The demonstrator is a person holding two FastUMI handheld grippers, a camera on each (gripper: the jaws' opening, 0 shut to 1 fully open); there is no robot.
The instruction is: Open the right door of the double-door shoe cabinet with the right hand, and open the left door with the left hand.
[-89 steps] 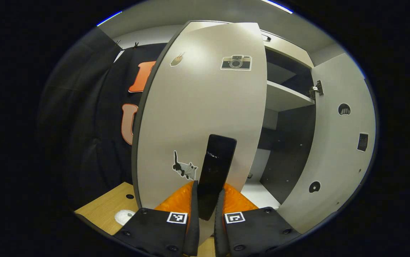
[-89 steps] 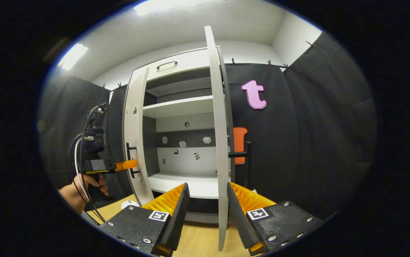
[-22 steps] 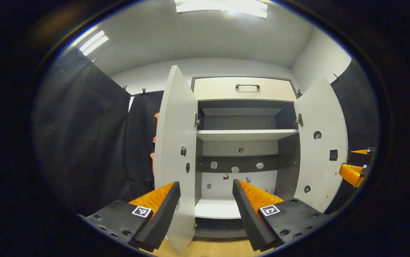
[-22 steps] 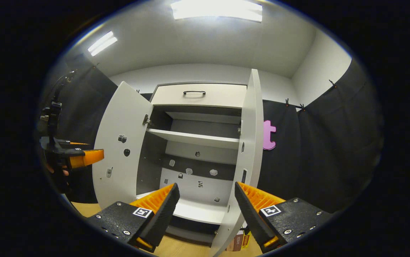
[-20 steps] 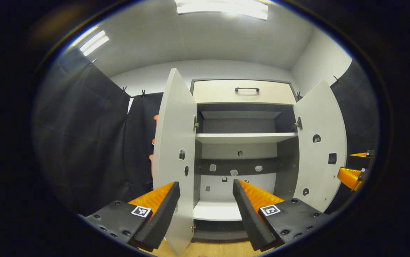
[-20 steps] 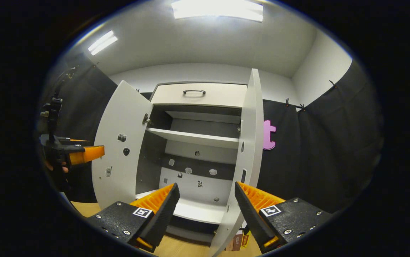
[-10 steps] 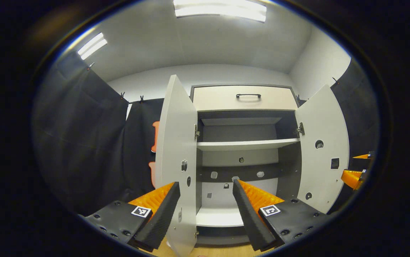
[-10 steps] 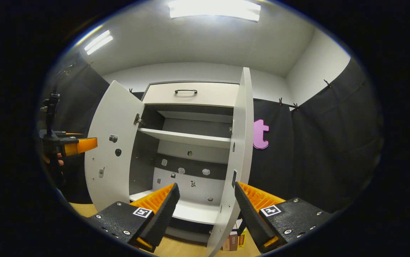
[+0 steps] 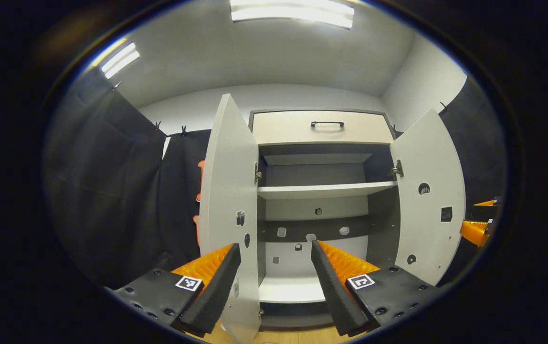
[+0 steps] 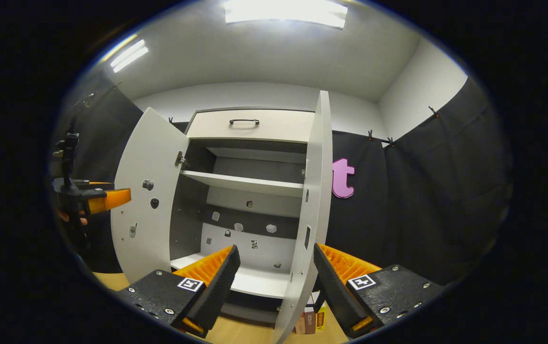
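The fingers (image 9: 331, 282) of the left gripper (image 9: 274, 286) and right gripper (image 10: 274, 286) are spread, nothing held. The left door (image 9: 228, 210) and right door (image 10: 314, 200) of the shoe cabinet (image 9: 321, 126) are swung wide. Either door could be knocked by a careless retreat.

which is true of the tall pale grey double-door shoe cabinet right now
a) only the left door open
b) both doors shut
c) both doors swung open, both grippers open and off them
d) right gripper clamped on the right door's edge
c: in the left gripper view the left door and right door of the pale grey shoe cabinet stand swung wide, showing the white shelf; the left gripper and right gripper have their jaws spread, gripping nothing.
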